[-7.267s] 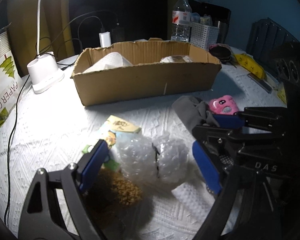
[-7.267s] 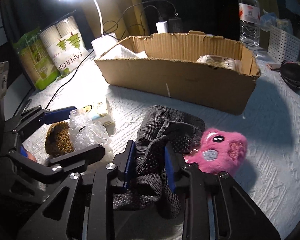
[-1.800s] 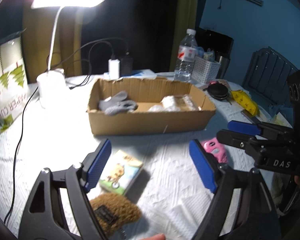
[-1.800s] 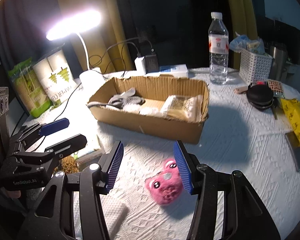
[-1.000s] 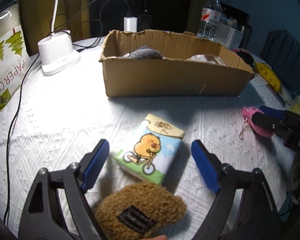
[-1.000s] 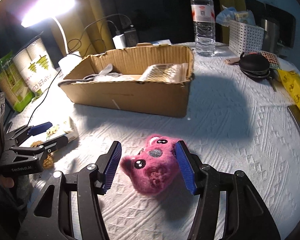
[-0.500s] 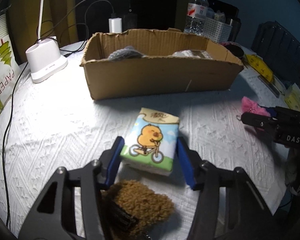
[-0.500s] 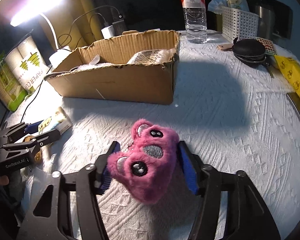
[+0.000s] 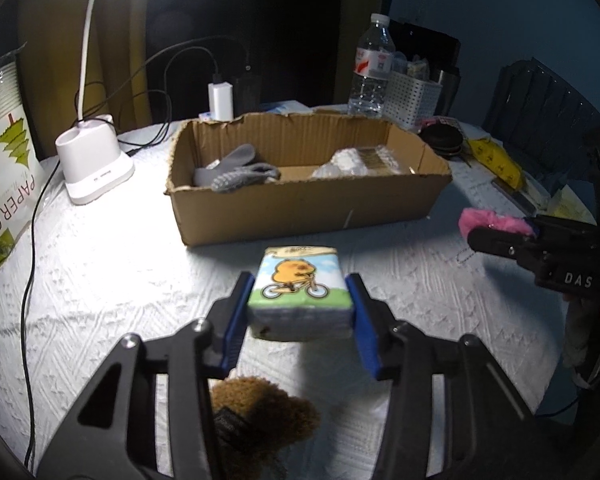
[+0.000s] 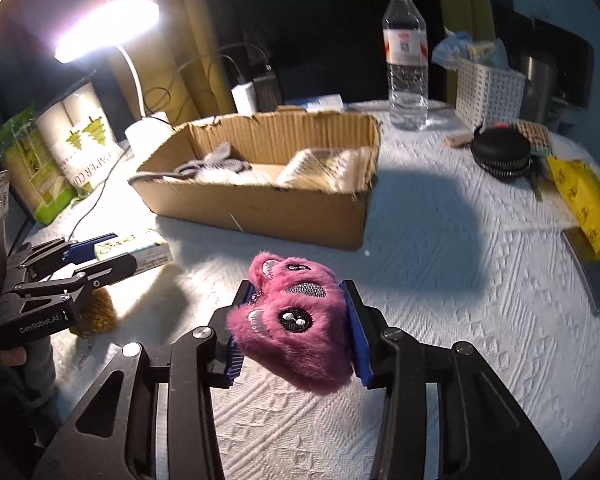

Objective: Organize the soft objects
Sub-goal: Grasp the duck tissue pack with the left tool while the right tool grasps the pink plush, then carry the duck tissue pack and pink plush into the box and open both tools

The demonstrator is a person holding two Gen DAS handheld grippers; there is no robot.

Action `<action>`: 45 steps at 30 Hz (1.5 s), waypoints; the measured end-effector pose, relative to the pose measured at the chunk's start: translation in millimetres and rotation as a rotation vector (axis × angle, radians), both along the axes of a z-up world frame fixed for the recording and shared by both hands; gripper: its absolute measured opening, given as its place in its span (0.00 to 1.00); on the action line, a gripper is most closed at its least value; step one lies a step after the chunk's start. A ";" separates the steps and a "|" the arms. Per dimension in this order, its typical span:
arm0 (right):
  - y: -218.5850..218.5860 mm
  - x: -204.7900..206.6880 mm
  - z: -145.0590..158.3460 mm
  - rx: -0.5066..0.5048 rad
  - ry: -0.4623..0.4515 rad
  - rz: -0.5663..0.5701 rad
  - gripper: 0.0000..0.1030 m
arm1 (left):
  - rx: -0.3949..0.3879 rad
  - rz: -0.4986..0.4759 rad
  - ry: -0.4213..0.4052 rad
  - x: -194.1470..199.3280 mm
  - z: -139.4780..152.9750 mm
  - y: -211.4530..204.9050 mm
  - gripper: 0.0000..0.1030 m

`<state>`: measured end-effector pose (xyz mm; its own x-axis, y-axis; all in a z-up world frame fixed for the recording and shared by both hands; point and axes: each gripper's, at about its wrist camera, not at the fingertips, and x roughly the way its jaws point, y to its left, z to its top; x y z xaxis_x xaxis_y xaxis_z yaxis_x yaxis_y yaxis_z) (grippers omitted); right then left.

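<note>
"PAPER CU" reads on the tree-printed cup pack (image 9: 2, 168) at far left, "DAS" on the right claw's body and "GenRobot.AI" on the left's. The left claw (image 9: 300, 316), jaws just closing, clamps the cartoon tissue pack (image 9: 299, 292) above the counter (image 9: 100, 280); the right claw (image 10: 296, 328), likewise closing, grips the pink plush (image 10: 296, 320), both near the cardboard box (image 9: 300, 208). Only the left view shows grey socks (image 9: 236, 172) clearly inside the box and the brown plush (image 9: 260, 420) nearest.
</note>
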<state>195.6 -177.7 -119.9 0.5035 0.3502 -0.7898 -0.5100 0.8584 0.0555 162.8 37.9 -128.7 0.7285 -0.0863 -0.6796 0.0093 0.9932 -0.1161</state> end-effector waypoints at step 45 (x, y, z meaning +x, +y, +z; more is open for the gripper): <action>39.6 63.6 63.5 0.089 -0.133 0.130 0.44 | -0.003 0.006 -0.198 64.4 82.5 5.6 0.46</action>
